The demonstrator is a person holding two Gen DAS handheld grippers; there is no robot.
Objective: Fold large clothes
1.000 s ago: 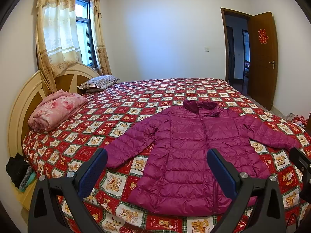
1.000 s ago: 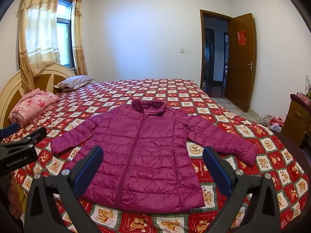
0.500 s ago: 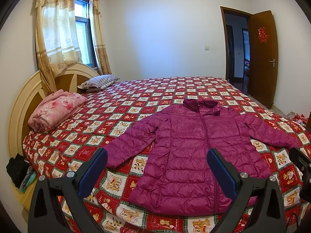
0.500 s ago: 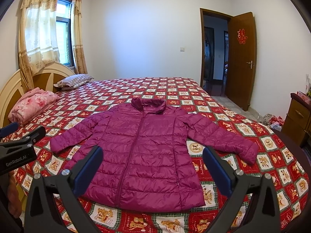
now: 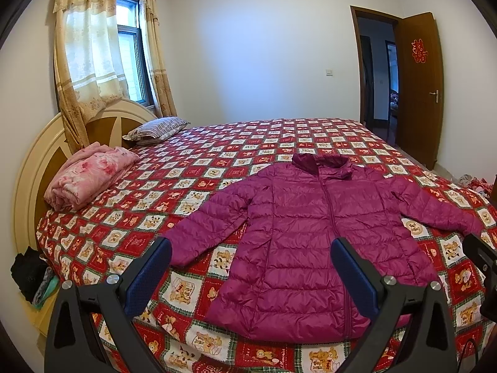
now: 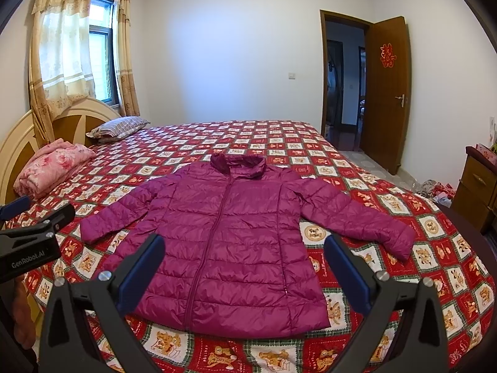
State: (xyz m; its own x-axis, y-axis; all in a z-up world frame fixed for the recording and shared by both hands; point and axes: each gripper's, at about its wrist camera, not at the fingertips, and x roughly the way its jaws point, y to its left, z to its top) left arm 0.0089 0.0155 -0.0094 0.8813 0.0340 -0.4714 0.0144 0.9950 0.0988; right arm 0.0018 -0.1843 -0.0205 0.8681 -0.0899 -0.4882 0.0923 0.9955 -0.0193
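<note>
Jacket (image 6: 230, 242) is spread flat and zipped on the bed (image 6: 279, 136), front up, with its collar pointed away from both claws and its hem nearest them; the long axis thus runs straight ahead from the claws. Both sleeves are laid out sideways from the jacket's body. The left claw (image 5: 251, 275) is held above the hem's left part with its fingers wide apart and nothing between them; the jacket's left sleeve cuff (image 5: 183, 248) lies just beyond its left finger. The right claw (image 6: 243, 270) is likewise held apart and empty, over the hem's middle, and the right sleeve cuff (image 6: 400, 242) lies off to its right. No fold is yet made. Each sleeve is judged to be reached best by the claw on its own side. A folded pink blanket (image 6: 49, 168) and a pillow (image 6: 119, 126) lie well left of the jacket.
</note>
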